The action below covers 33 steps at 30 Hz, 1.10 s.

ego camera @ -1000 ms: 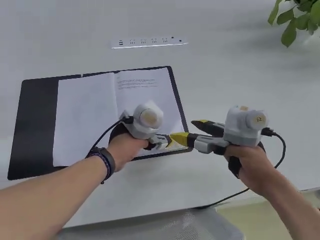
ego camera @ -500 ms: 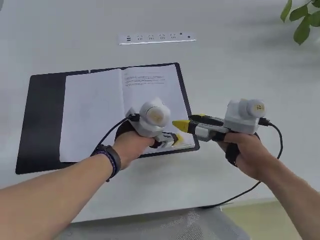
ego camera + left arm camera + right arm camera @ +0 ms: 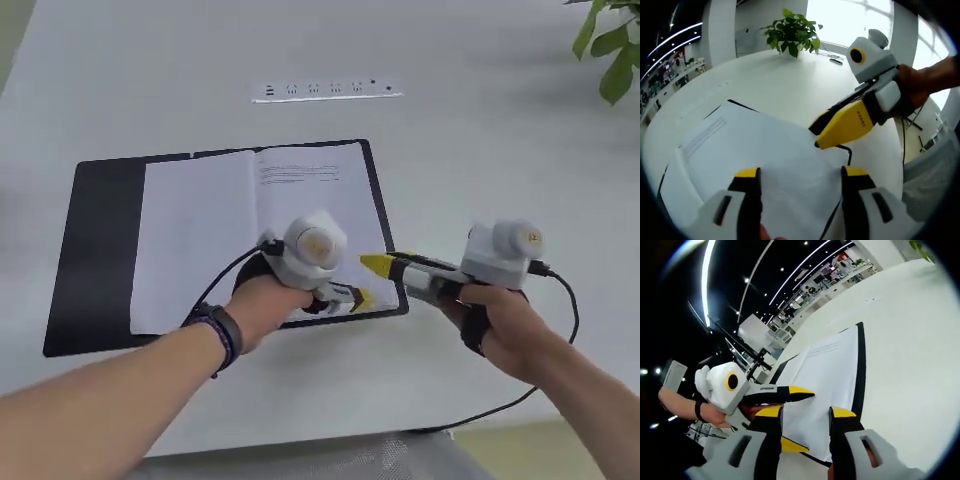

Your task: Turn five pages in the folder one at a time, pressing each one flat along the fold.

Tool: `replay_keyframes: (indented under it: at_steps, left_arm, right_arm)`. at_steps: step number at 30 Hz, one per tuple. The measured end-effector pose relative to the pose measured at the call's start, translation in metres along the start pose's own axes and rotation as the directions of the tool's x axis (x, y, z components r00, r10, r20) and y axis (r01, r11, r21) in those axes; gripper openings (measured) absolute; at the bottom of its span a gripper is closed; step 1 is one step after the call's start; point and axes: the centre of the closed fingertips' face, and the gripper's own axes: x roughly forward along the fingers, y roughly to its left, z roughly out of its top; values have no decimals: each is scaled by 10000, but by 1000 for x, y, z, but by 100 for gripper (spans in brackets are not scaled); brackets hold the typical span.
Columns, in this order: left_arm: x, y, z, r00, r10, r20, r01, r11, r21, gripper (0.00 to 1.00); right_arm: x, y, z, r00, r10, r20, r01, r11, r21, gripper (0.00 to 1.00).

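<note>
The black folder (image 3: 100, 250) lies open on the white table, with a blank left page (image 3: 195, 240) and a right page (image 3: 310, 190) printed at its top. My left gripper (image 3: 345, 297) is open low over the right page's near right corner; its yellow-tipped jaws (image 3: 801, 175) straddle the flat page (image 3: 755, 145). My right gripper (image 3: 378, 265) comes in from the right at the same corner, and its jaws (image 3: 806, 414) are open over the page edge (image 3: 832, 370). Nothing is held in either gripper. The right gripper (image 3: 817, 144) points at the page in the left gripper view.
A white power strip (image 3: 325, 90) lies on the table beyond the folder. A green plant (image 3: 610, 40) stands at the far right. A black cable (image 3: 560, 350) trails from the right gripper toward the table's near edge.
The head view has shifted, so the folder sits a little lower and to the right in the picture. Both grippers stay at the folder's near right corner. The pages lie as before.
</note>
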Motion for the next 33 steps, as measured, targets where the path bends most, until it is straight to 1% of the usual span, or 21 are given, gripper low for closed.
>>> replay_keyframes:
  at_steps: [3, 5, 8, 11, 15, 18, 21, 26, 29, 31, 33]
  left_arm:
    - [-9, 5, 4, 9997, 141, 203, -137, 9997, -216, 66]
    - [-14, 7, 7, 9993, 210, 311, -202, 9995, -255, 66]
    - [-18, 8, 8, 9990, 272, 363, -262, 9993, -268, 67]
    - [-21, 9, 9, 9986, 299, 443, -284, 9989, -361, 68]
    - [-25, 8, 11, 9980, 320, 539, -296, 9986, -448, 68]
    - [-30, 7, 12, 9972, 369, 654, -335, 9981, -519, 69]
    - [-36, 8, 14, 9954, 462, 835, -399, 9964, -753, 69]
    - [-44, 9, 9, 9946, 618, 833, -545, 9947, -876, 70]
    - [-49, 12, 7, 9937, 742, 843, -664, 9935, -921, 70]
    - [-55, 16, 5, 9922, 840, 917, -738, 9912, -1098, 70]
    - [-61, 18, 3, 9915, 910, 934, -807, 9908, -1084, 70]
  right_arm:
    - [-1, 1, -4, 10000, 15, -24, -14, 10000, 80, 29]
    - [-1, 3, -7, 10000, 61, -68, -61, 9999, 97, 26]
    - [-1, 5, -10, 9999, 93, -103, -92, 9999, 108, 21]
    - [0, 5, -12, 10000, 13, -92, -12, 10000, 91, 11]
    - [1, 5, -10, 10000, -23, 87, 21, 9997, 224, 0]
    - [2, 7, -9, 9999, 42, 152, -47, 9994, 343, 0]
    - [4, 10, -8, 9998, 63, 212, -71, 9992, 382, 0]
    - [7, 17, -4, 9993, 109, 365, -126, 9989, 458, 0]
    - [7, 21, -3, 9994, 86, 326, -101, 9990, 443, 0]
    - [8, 24, -2, 9992, 161, 375, -177, 9989, 435, 0]
    - [10, 29, 1, 9986, 190, 495, -209, 9990, 383, 0]
